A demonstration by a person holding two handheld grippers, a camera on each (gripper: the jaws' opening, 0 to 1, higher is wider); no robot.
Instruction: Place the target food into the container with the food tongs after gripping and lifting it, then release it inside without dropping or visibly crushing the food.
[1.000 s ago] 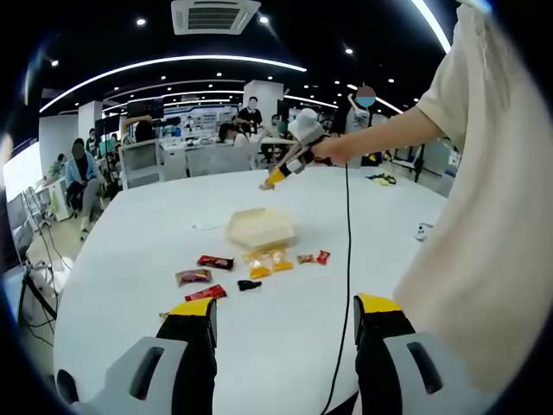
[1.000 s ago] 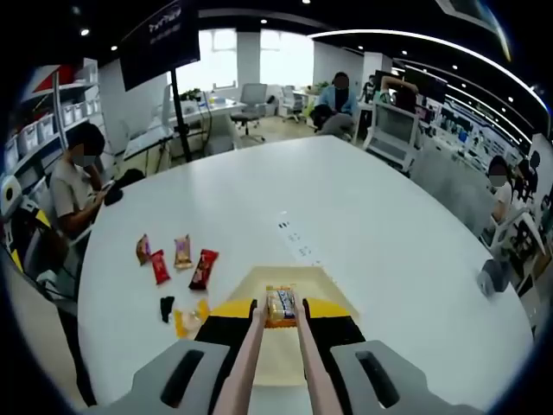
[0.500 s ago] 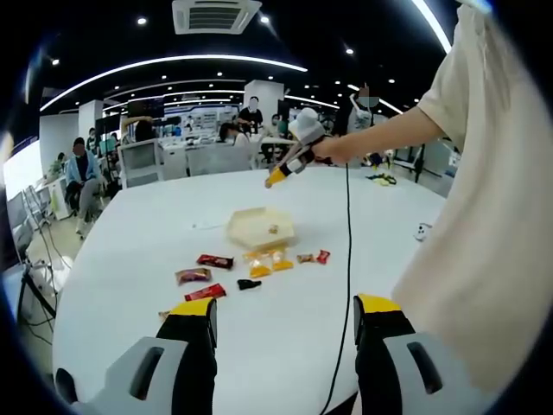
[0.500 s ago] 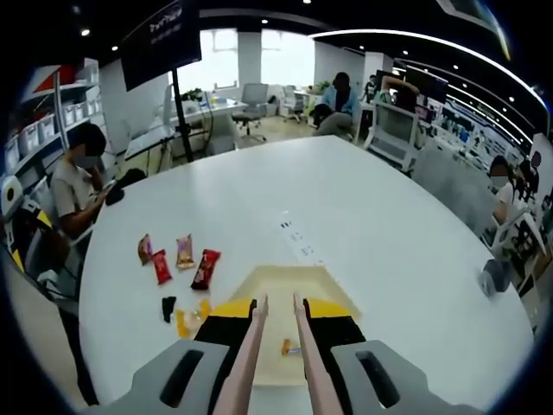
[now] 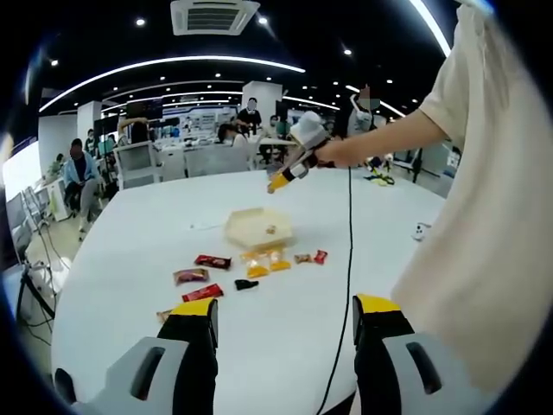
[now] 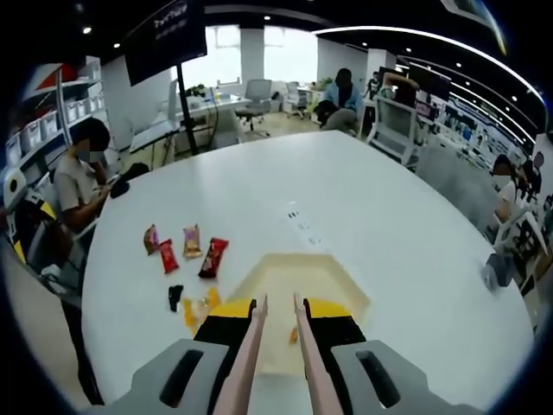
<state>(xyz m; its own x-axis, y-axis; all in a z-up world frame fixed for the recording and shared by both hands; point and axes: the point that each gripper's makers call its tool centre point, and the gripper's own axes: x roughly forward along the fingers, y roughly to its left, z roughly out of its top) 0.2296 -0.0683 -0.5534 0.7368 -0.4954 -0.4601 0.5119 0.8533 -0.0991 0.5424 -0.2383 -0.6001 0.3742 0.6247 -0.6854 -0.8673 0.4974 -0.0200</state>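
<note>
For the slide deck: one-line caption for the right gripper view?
Open food tongs on the right gripper above the container, a snack lying inside.

A wide white counter point(image 5: 130, 251) carries everything. Near its middle sits a shallow cream container point(image 5: 257, 226), with a small snack point(image 5: 271, 229) lying inside it. Just beside the container lie yellow packets point(image 5: 264, 260) and a small black item point(image 5: 245, 284). Further out are red wrappers point(image 5: 212, 261), a brownish one point(image 5: 192, 277) and two small ones point(image 5: 311, 258). A black cable point(image 5: 346, 259) runs across the counter, and a white object point(image 5: 421, 231) rests near its far edge.
</note>
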